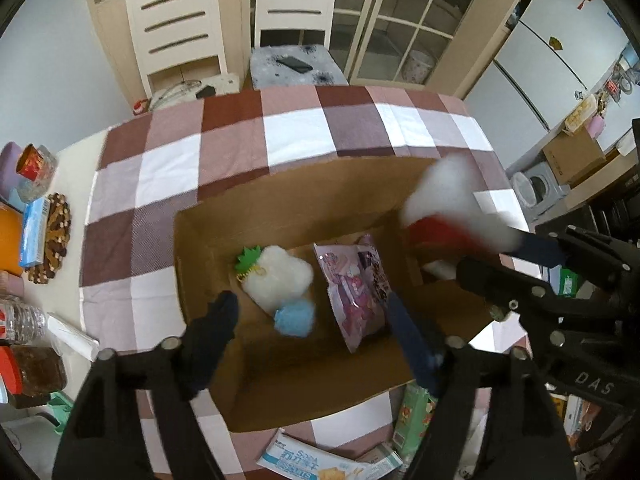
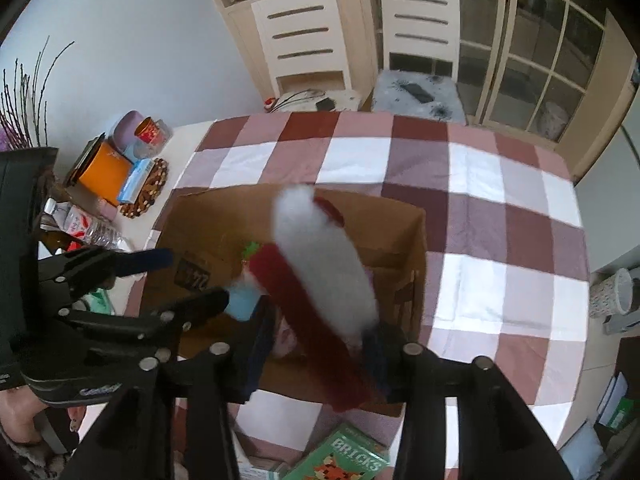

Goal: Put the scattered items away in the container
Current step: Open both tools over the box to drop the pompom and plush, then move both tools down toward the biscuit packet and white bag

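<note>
An open cardboard box (image 1: 224, 236) stands on the checked tablecloth (image 1: 296, 136). On its floor lie a white pineapple plush (image 1: 280, 280), a blue pom (image 1: 294, 318) and a pink snack packet (image 1: 356, 292). My left gripper (image 1: 310, 300) hangs open above them with nothing between its fingers. It also shows at the left of the right wrist view as the left gripper (image 2: 188, 280). A blurred red and white fluffy hat (image 2: 320, 264) sits between the fingers of my right gripper (image 2: 318, 348) over the box (image 2: 400, 240), with a gap beside one finger (image 2: 260, 344). In the left wrist view the hat (image 1: 448, 200) is at the tip of the right gripper (image 1: 490, 256).
Near the table's front edge lie a blue soda cracker pack (image 1: 296, 460), a green carton (image 1: 412, 420) and a green BRICKS box (image 2: 340, 460). The table's left end holds a water bottle (image 2: 92, 228), an orange box (image 2: 104, 176) and a woven mat (image 1: 56, 236). Two chairs (image 1: 180, 32) stand beyond.
</note>
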Demonstrator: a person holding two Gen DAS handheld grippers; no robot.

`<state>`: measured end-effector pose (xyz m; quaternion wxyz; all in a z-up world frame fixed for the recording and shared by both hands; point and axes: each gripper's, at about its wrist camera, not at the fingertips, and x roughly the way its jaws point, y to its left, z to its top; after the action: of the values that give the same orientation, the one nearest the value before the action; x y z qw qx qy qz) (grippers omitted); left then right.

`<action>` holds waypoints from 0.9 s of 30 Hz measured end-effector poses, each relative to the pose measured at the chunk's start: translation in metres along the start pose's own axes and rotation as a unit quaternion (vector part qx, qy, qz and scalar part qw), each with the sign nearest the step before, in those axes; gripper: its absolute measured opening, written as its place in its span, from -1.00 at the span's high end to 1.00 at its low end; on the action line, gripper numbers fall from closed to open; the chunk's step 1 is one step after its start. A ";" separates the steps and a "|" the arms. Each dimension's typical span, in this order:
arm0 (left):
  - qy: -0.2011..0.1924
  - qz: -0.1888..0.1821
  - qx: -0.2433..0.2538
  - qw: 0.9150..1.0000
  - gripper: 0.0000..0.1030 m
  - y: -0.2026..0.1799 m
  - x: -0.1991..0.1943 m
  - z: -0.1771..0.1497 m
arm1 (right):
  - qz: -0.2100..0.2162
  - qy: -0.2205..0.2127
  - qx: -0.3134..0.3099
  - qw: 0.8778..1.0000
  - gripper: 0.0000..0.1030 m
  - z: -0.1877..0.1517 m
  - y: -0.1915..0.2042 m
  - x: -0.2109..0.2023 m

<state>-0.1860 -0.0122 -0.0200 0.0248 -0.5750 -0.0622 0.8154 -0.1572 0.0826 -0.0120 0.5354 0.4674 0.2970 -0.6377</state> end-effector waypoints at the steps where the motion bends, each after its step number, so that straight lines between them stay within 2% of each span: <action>1: -0.001 0.000 0.000 1.000 -0.54 0.000 -0.001 0.000 | 0.000 -0.005 -0.001 1.000 0.13 0.001 0.000 -0.003; 11: -0.007 0.009 -0.009 1.000 -0.54 0.007 -0.017 -0.010 | 0.000 -0.016 0.018 1.000 0.13 -0.006 -0.003 -0.024; 13: -0.009 0.010 -0.011 1.000 -0.55 0.008 -0.023 -0.018 | -0.006 -0.015 0.021 1.000 0.03 -0.015 -0.003 -0.030; 14: -0.009 0.011 -0.012 1.000 -0.56 0.009 -0.025 -0.024 | -0.008 -0.016 0.022 1.000 -0.16 -0.021 -0.003 -0.032; 15: -0.008 0.011 -0.015 1.000 -0.56 0.009 -0.028 -0.031 | -0.010 -0.016 0.024 1.000 -0.25 -0.027 -0.003 -0.035; 23: 0.025 0.011 -0.029 0.999 -0.61 0.012 -0.025 -0.097 | -0.007 0.012 0.061 0.998 -0.25 -0.092 -0.011 -0.043; 27: 0.058 0.009 -0.039 0.997 -0.61 0.015 -0.011 -0.134 | 0.001 0.040 0.111 0.993 -0.26 -0.127 -0.026 -0.038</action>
<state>-0.0559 -0.0181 -0.0562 -0.0014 -0.6225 -0.0878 0.7777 -0.1474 0.2159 -0.0291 0.4690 0.5491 0.2451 -0.6469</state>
